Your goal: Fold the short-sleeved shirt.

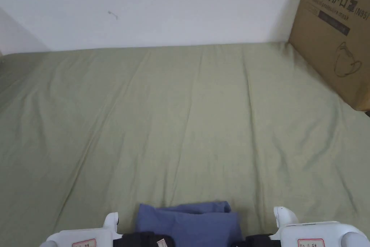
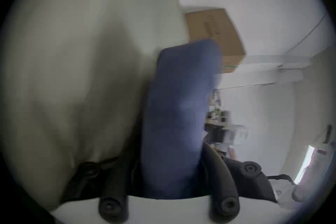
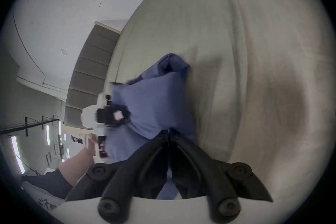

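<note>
**Green sheet, shirt held at the near edge**

A pale green sheet (image 1: 188,114) covers the work surface, creased in long lines running away from the person, and meets a white wall (image 1: 162,1) at the far side. Most of the cloth lies bare ahead and to the left.

The right gripper (image 3: 169,132) has its black jaws pressed together on a fold of the blue short-sleeved shirt (image 1: 189,220), the fabric bunching just past the tips. The left gripper (image 3: 116,116) shows in the right gripper view at the shirt's other side with the cloth wrapped around its tip; in its own blurred view the blue cloth runs up between the jaws, though whether both press on it cannot be told.

The shirt is a compact bundle at the near edge of the sheet, between the two white gripper bodies in the head view, with one folded layer showing above another.

A cardboard box (image 1: 336,30) stands at the far right, its lower edge resting on the sheet, narrowing the room on that side.
</note>
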Tool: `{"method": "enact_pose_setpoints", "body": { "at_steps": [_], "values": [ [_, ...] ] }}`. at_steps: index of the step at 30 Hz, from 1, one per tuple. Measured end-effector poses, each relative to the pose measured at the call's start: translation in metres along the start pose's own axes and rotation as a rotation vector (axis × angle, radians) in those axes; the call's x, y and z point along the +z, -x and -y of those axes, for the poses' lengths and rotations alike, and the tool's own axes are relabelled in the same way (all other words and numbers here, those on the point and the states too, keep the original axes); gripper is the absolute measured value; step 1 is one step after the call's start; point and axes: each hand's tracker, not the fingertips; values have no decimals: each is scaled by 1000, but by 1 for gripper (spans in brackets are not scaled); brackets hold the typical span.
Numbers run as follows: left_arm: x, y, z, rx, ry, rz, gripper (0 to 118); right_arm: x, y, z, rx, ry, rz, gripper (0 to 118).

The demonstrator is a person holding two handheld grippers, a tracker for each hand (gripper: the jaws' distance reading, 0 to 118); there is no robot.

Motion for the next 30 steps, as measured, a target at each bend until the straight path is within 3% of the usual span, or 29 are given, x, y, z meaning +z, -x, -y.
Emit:
{"method": "enact_pose_setpoints", "body": {
  "at_steps": [1, 4, 7, 10, 14, 18, 21, 25, 26, 28, 29, 30],
  "values": [
    [5, -8, 1, 30, -25, 144, 23, 2, 3, 1, 2, -7, 10, 2],
    [20, -38, 1, -150, -51, -10, 23, 14, 22, 0, 81, -13, 80, 2],
    [51, -65, 5, -133, -110, 82, 24, 36, 45, 2, 147, -54, 50, 2],
    [101, -96, 2, -225, -181, 58, 23, 59, 68, 3, 178, -108, 18, 2],
    [189, -109, -8, -253, -206, -132, 24, 83, 89, 7, 204, -161, 16, 2],
    [277, -101, -22, -250, -255, -413, 24, 94, 102, 13, 205, -188, 25, 2],
    [322, -103, -22, -217, -278, -646, 24, 95, 113, 18, 231, -194, 100, 2],
    [364, -85, -28, -155, -318, -883, 26, 88, 122, 22, 242, -178, 123, 2],
    [372, -81, -28, -151, -333, -959, 37, 86, 123, 22, 234, -174, 121, 2],
    [384, -72, -28, -157, -387, -1171, 101, 82, 125, 22, 215, -171, 107, 2],
    [390, -70, -26, -153, -395, -1270, 118, 80, 126, 22, 207, -171, 99, 2],
    [397, -70, -19, -180, -434, -1317, 114, 78, 128, 22, 205, -172, 98, 2]
  ]
}}
